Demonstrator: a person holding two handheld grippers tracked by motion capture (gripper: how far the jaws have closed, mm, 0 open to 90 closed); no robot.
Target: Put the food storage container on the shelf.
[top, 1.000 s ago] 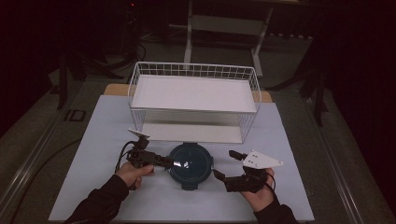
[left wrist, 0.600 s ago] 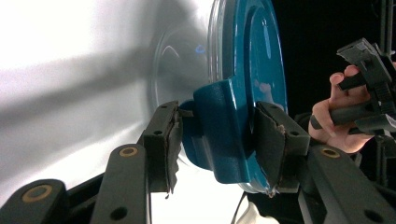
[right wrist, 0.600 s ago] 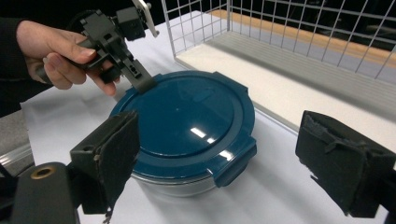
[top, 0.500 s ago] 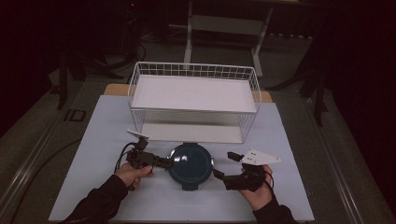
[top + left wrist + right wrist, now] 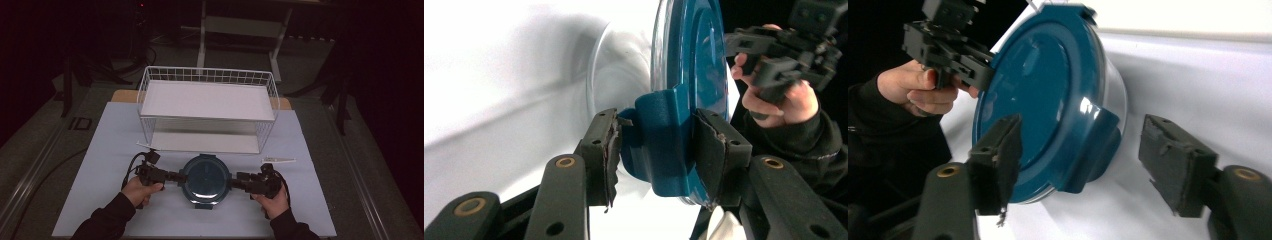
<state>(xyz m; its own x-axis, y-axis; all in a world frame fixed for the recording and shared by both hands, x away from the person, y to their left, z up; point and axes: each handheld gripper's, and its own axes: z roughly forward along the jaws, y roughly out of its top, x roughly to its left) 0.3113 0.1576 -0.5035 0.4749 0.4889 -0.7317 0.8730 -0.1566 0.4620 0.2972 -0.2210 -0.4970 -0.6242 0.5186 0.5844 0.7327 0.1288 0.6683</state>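
Container [image 5: 205,179] sits on the mat [image 5: 100,150], near edge, centre, in front of the wire rack [image 5: 207,107]. Blue lid with clip tabs at left, right and near sides.

Left gripper [image 5: 176,177] comes in from the left, jaws clamped on the left tab [image 5: 664,145]; pads press both faces of it in the left gripper view.

Right gripper [image 5: 238,181] comes in from the right, level with the lid. Its jaws have just been closing and stand part open; the right tab [image 5: 1093,150] lies between the pads, gaps on both sides, not gripped.

Key relation: the two tabs lie opposite each other on a left-right line, and both grippers point inward along it. Right tab is dead ahead of the right jaws, so closing should finish it; judged likely a two-sided hold on the container
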